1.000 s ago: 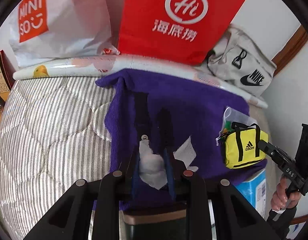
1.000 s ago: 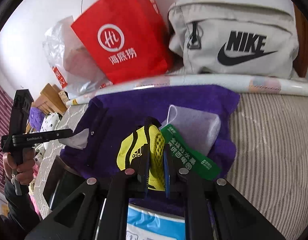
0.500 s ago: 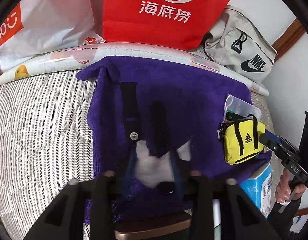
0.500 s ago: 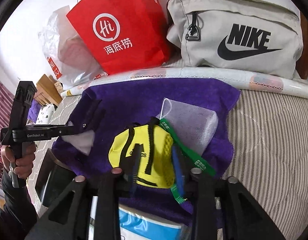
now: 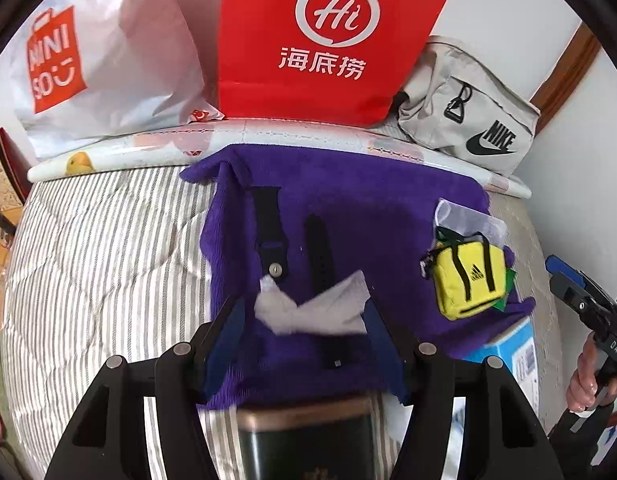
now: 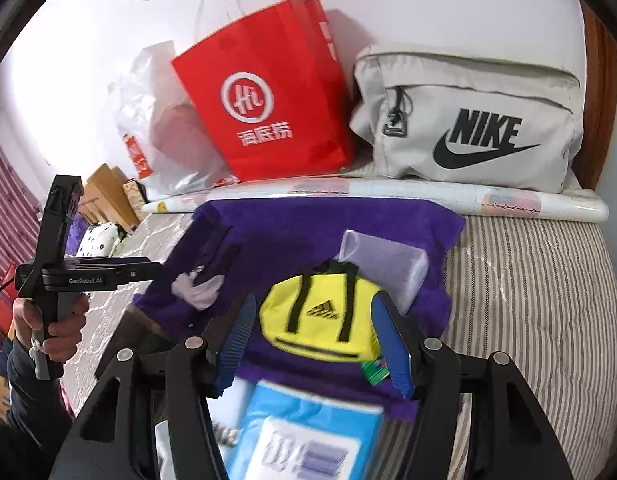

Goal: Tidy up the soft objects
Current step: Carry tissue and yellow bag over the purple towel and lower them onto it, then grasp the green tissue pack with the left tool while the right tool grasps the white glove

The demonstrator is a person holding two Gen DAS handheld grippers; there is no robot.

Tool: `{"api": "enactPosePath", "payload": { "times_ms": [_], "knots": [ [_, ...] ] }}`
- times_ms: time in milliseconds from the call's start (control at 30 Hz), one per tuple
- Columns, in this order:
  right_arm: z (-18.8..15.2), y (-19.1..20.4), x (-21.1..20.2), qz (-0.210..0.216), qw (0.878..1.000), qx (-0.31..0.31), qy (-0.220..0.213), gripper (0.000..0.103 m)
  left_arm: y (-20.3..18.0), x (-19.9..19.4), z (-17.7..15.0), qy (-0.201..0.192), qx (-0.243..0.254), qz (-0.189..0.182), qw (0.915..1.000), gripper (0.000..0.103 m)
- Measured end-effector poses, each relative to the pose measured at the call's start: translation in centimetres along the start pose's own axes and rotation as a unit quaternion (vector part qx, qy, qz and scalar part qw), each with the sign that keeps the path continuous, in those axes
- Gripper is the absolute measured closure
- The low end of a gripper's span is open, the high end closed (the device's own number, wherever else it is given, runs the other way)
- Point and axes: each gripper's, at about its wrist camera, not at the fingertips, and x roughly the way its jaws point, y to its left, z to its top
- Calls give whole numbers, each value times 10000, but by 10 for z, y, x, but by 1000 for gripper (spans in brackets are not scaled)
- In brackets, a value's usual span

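Observation:
A purple towel (image 5: 348,200) lies on the striped bed. On it lie a crumpled white tissue (image 5: 316,308), two black straps (image 5: 268,224) and a yellow Adidas pouch (image 5: 466,276) over a clear bag and a green packet. My left gripper (image 5: 304,320) is open, its fingers either side of the tissue, just behind it. My right gripper (image 6: 316,328) is open, its fingers flanking the yellow pouch (image 6: 320,320) without holding it. The tissue also shows in the right wrist view (image 6: 196,292).
A red paper bag (image 5: 328,36), a white Miniso bag (image 5: 100,52) and a grey Nike bag (image 6: 472,120) stand behind a rolled white mat (image 5: 148,152). A blue box (image 6: 300,432) and a dark gold-rimmed container (image 5: 308,436) sit under the towel's near edge.
Both grippers have opened and drawn back: the left let go of the tissue, the right let go of the yellow pouch. Both things now lie on the towel.

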Motion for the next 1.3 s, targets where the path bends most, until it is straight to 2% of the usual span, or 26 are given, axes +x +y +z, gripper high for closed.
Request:
{"api": "enactPosePath", "payload": {
  "times_ms": [200,467,567,800,1033,1167,1300],
  "knots": [
    [-22,35,-22,173,9995,-252,-13,43,1,-30,-31,-81,-58,71,9999,43],
    [-71,81,-38,378,9961,-768,208,43,16,-66,-93,-85,-240,36,9997,43],
    [-91,93,-37,617,9945,-751,390,43,23,-75,-117,-102,-341,46,9994,43],
    [-127,123,-19,664,9884,-1137,753,43,45,-80,-174,20,-905,-33,9959,43],
    [-146,142,-1,347,9829,-1593,856,43,54,-79,-219,73,-1158,-32,9932,43],
    [-155,148,9,129,9797,-1760,950,43,52,-75,-232,88,-1343,-254,9906,43],
    [-161,151,13,-116,9804,-1789,819,43,42,-72,-236,79,-1253,-465,9910,43]
  ]
}}
